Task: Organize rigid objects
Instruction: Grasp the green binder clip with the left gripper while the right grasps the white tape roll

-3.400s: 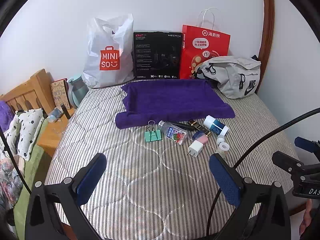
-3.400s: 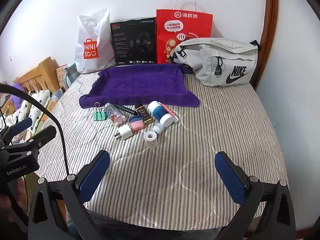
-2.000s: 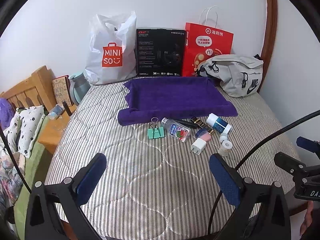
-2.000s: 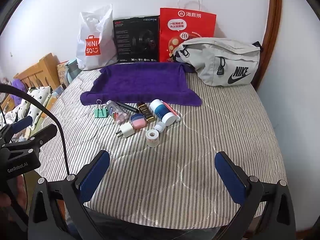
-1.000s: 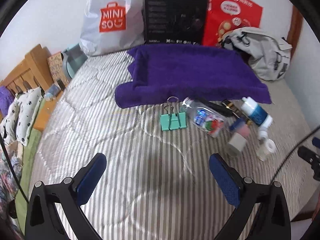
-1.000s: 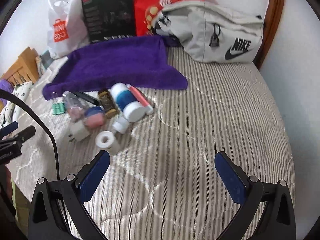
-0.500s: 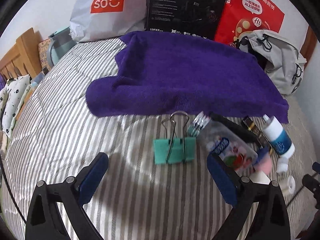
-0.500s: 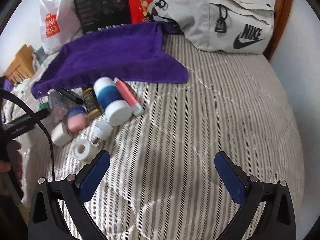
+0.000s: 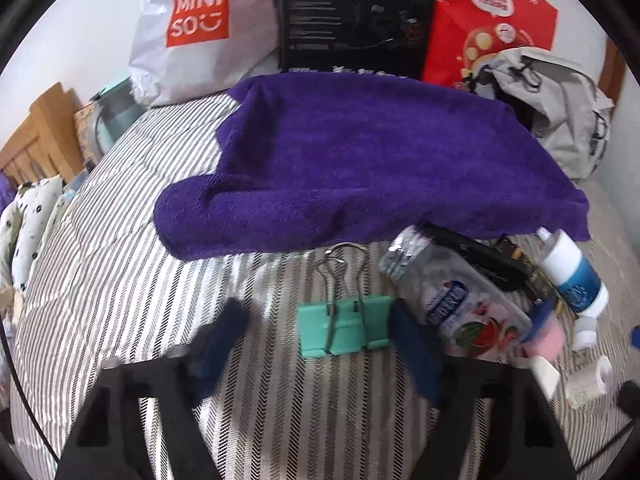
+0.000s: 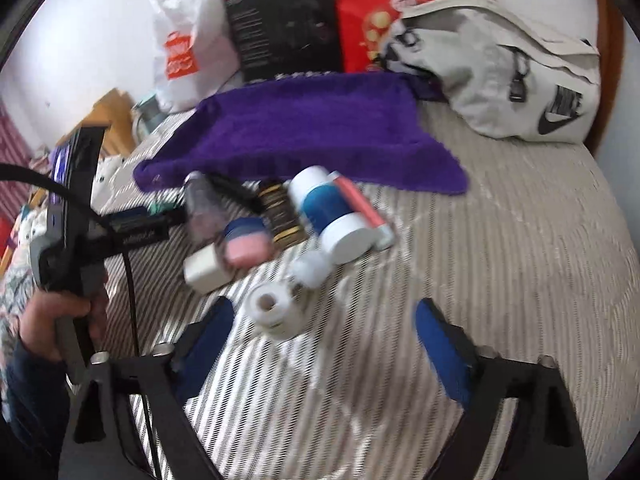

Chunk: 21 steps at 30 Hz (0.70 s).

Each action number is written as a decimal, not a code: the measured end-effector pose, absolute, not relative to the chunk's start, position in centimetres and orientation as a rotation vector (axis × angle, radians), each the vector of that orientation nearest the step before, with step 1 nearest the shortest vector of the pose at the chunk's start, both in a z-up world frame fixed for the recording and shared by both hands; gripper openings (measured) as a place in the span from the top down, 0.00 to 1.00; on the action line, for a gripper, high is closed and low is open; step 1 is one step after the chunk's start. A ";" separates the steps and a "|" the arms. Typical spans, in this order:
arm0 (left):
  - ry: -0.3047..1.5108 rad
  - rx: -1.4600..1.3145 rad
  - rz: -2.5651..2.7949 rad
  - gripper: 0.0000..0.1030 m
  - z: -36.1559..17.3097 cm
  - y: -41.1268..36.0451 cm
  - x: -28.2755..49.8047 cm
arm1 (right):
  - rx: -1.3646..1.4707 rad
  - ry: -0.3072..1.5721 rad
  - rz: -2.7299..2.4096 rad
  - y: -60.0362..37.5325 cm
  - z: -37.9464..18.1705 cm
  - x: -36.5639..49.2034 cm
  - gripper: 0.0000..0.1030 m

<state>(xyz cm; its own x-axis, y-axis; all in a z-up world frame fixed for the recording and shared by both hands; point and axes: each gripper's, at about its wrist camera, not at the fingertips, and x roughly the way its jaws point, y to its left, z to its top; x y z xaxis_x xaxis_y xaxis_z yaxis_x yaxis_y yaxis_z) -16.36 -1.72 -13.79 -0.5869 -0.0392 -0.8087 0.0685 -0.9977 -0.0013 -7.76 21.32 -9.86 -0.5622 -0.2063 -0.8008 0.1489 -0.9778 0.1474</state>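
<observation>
A green binder clip (image 9: 344, 328) lies on the striped bed cover, between the blue fingers of my left gripper (image 9: 320, 344). That gripper is open; its right finger nearly touches the clip, and a gap remains on the left. Right of the clip lie a clear candy bottle (image 9: 456, 296), a black pen (image 9: 480, 256) and a white-and-blue bottle (image 9: 572, 276). My right gripper (image 10: 320, 348) is open, with a white tape roll (image 10: 272, 312) just ahead of its left finger. Past it lie a small white cap (image 10: 312, 270), a white charger (image 10: 206, 270), a pink-and-blue item (image 10: 244, 240) and the white-and-blue bottle (image 10: 332, 212).
A purple towel (image 9: 360, 160) is spread behind the objects. A MINISO bag (image 9: 192, 32), a black box (image 9: 356, 12), a red paper bag (image 9: 488, 12) and a grey Nike bag (image 10: 508, 76) line the wall. A hand (image 10: 52, 316) holds the left gripper's handle.
Both grippers have moved forward and down toward the objects. The left fingers have narrowed around the binder clip. The right gripper now hovers at the tape roll.
</observation>
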 end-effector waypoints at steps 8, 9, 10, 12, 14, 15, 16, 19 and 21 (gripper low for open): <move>0.043 1.419 -2.776 0.62 -13.6 -1.8 -15.9 | 1.351 -0.181 -2.613 20.3 -12.4 -7.5 0.45; 0.039 1.422 -2.781 0.62 -13.6 -1.9 -15.9 | 1.338 -0.182 -2.623 20.3 -12.5 -7.5 0.45; 0.033 1.423 -2.783 0.62 -13.6 -1.8 -15.8 | 1.334 -0.180 -2.625 20.3 -12.5 -7.7 0.45; 0.022 1.425 -2.786 0.62 -13.6 -1.8 -15.8 | 1.329 -0.174 -2.631 20.3 -12.7 -8.1 0.45; 0.023 1.429 -2.785 0.62 -13.5 -1.8 -15.8 | 1.319 -0.157 -2.642 20.2 -12.7 -8.5 0.45; 0.023 1.431 -2.785 0.62 -13.5 -1.8 -15.8 | 1.316 -0.157 -2.647 20.2 -12.8 -8.6 0.46; 0.028 1.430 -2.785 0.62 -13.5 -1.7 -15.8 | 1.316 -0.153 -2.650 20.1 -12.8 -8.8 0.49; 0.022 1.430 -2.783 0.62 -13.5 -1.6 -15.8 | 1.310 -0.115 -2.646 19.6 -12.8 -8.8 0.67; 0.018 1.430 -2.785 0.62 -13.5 -1.5 -15.8 | 1.306 -0.099 -2.645 19.6 -12.8 -8.6 0.72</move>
<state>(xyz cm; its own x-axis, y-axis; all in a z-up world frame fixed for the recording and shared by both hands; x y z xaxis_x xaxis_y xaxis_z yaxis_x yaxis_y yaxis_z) -15.79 -1.52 -13.54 -0.5826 -0.0044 -0.8128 0.0150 -0.9999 -0.0053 -8.61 19.57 -12.83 -0.5940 -0.1990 -0.7795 0.1400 -0.9797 0.1434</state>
